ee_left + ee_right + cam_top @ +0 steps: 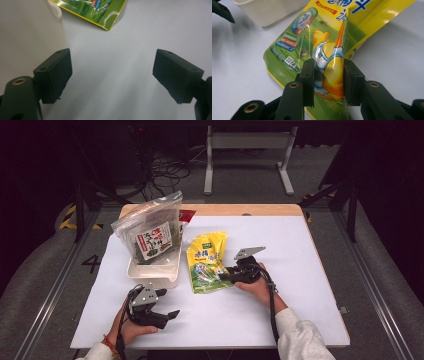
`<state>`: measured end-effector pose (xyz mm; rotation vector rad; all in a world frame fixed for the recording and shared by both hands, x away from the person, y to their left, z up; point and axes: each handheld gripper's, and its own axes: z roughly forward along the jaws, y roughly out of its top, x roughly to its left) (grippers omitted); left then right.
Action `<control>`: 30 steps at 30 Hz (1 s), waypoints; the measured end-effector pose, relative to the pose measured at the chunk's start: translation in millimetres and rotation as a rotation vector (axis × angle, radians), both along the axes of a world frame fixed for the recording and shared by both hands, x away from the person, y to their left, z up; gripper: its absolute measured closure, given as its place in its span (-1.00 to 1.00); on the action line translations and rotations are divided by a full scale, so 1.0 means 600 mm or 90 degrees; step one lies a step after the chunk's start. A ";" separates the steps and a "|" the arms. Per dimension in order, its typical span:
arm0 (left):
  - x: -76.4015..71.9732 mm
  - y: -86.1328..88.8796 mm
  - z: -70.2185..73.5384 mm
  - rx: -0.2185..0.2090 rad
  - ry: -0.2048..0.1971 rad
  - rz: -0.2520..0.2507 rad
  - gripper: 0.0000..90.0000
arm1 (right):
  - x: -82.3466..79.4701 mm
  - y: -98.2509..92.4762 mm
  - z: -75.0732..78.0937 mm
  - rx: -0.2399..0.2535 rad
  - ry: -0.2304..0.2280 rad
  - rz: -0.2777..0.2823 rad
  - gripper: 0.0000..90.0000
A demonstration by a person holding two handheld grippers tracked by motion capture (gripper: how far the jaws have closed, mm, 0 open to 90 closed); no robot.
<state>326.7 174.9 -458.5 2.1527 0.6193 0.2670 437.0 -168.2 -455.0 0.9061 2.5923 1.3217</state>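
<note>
Pinching a glossy yellow-green pouch [329, 62], the right gripper [329, 82] jaws squeeze its crinkled film into a ridge; pouch lies flat just right of the white plastic tub [152, 270]. Left gripper [112, 75] jaws spread over matte white surface [300, 270], near tub's front.

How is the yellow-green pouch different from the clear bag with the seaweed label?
The yellow-green pouch is opaque and brightly printed; the clear bag is see-through with a white label. The pouch lies on the white table, pinched by the right gripper; the bag stands upright in a white tray, untouched. Both are sealed snack packs.
</note>
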 end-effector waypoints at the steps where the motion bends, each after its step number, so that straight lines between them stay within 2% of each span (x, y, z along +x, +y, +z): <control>1: 0.002 -0.002 0.000 -0.004 0.003 -0.001 -0.63 | -0.005 0.000 0.000 0.000 -0.014 0.003 0.52; 4: 0.007 -0.006 0.000 -0.012 0.010 -0.001 -0.63 | -0.020 -0.004 0.000 0.006 -0.042 0.011 0.56; 7: 0.010 -0.011 0.000 -0.012 0.013 -0.003 -0.63 | -0.030 -0.008 0.001 0.015 -0.058 0.017 0.59; 8: 0.011 -0.013 0.001 -0.015 0.012 -0.004 -0.63 | -0.043 -0.011 0.005 0.017 -0.079 0.025 0.60; 9: 0.012 -0.015 0.001 -0.019 0.015 -0.003 -0.63 | -0.043 -0.011 0.005 0.017 -0.079 0.025 0.60; 12: 0.013 -0.024 0.001 -0.030 0.020 -0.009 -0.63 | -0.065 -0.014 0.010 0.019 -0.108 0.036 0.62; 16: 0.016 -0.040 0.000 -0.030 0.026 -0.019 -0.66 | -0.092 -0.023 0.014 0.022 -0.139 0.054 0.62; 22: 0.028 -0.064 -0.004 -0.046 0.048 -0.023 -0.70 | -0.126 -0.033 0.015 0.032 -0.165 0.087 0.62; 26: 0.035 -0.074 0.000 -0.058 0.050 -0.023 -0.72 | -0.140 -0.035 0.013 0.036 -0.175 0.102 0.62; 27: 0.042 -0.079 0.003 -0.080 0.058 -0.023 -0.70 | -0.148 -0.038 0.013 0.044 -0.177 0.115 0.62; 30: 0.045 -0.087 0.006 -0.085 0.058 -0.029 -0.66 | -0.156 -0.037 0.012 0.041 -0.182 0.120 0.62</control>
